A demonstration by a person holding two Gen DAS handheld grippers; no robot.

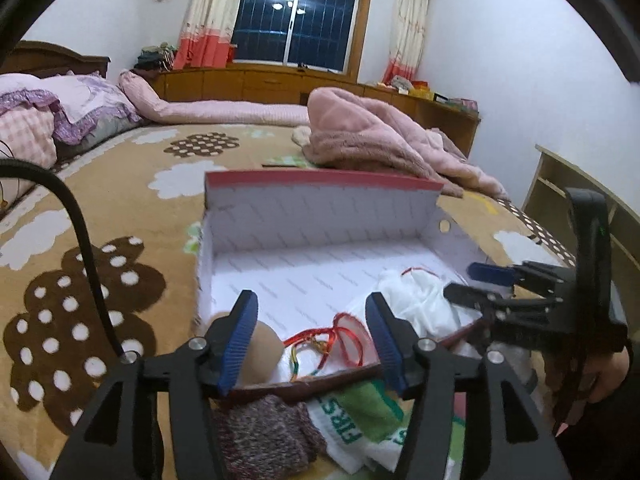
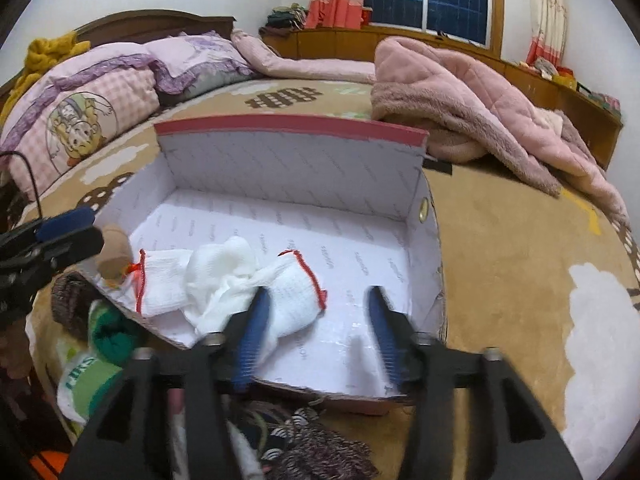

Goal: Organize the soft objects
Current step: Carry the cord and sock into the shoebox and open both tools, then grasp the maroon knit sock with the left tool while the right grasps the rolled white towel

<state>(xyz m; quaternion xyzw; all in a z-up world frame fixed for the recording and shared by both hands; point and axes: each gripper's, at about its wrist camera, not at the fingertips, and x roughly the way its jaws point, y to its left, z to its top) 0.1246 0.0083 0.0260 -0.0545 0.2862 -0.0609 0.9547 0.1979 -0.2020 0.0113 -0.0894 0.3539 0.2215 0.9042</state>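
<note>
Nearest, a heap of knitted and towel-like soft things lies on the bed just in front of the box's near wall, below both claws. The right claw hangs spread and empty over that wall; the white cloth lies inside just left of it, its long axis running left to right. The left claw (also spread, empty) sits over the box's left corner. Beyond, a pink blanket
</note>
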